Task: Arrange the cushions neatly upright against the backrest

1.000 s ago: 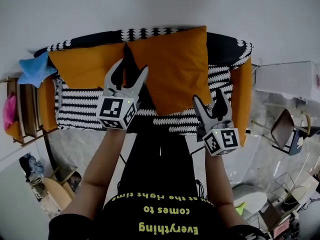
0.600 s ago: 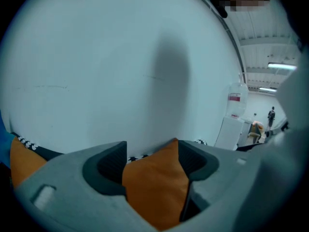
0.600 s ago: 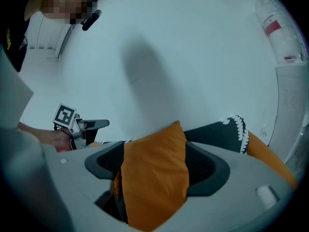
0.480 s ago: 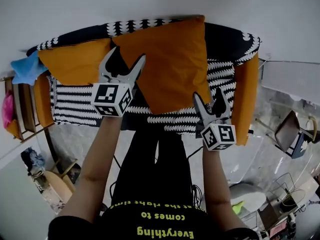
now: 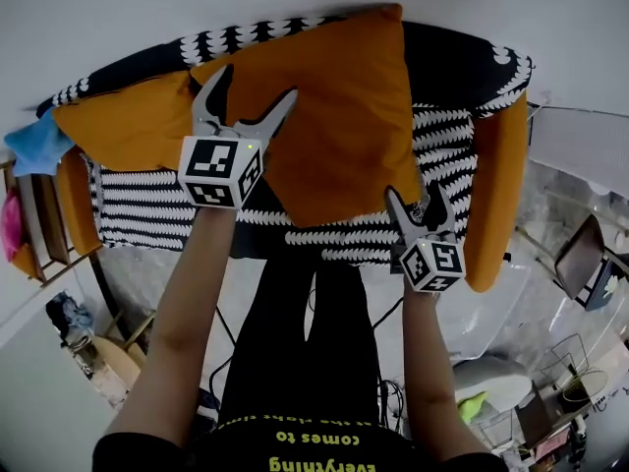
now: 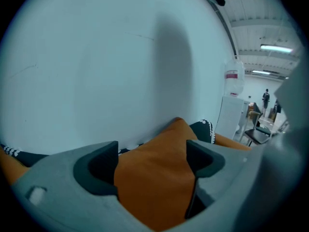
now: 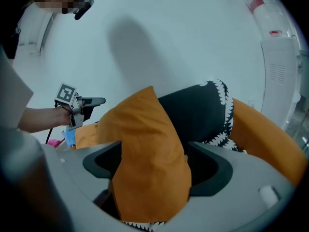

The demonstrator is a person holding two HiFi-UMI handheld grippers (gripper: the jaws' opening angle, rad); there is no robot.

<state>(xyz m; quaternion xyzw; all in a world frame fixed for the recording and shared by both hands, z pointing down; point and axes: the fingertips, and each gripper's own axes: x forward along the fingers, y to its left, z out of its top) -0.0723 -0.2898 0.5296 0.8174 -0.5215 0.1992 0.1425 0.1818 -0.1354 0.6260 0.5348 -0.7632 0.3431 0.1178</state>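
Observation:
A large orange cushion point(image 5: 339, 116) leans upright against the black backrest point(image 5: 447, 62) of the black-and-white patterned sofa point(image 5: 147, 205). A second orange cushion point(image 5: 123, 126) leans to its left. My left gripper point(image 5: 254, 88) sits at the big cushion's upper left edge. Its jaws are opening, and in the left gripper view the cushion point(image 6: 154, 187) lies between the spread pads of the left gripper point(image 6: 152, 161). My right gripper point(image 5: 416, 200) is at the cushion's lower right corner, jaws also opening wide. That corner point(image 7: 145, 144) stands between the jaws of the right gripper point(image 7: 154, 166).
An orange armrest pad point(image 5: 496, 195) hangs on the sofa's right end. A blue cloth point(image 5: 34, 146) and a wooden shelf point(image 5: 39, 224) stand left of the sofa. To the right are a white cabinet point(image 5: 590, 155) and a chair point(image 5: 590, 264). A white wall is behind.
Both grippers have moved toward the backrest, and the big cushion now stands higher against it. The left jaws have spread wider; the right jaws have widened slightly.

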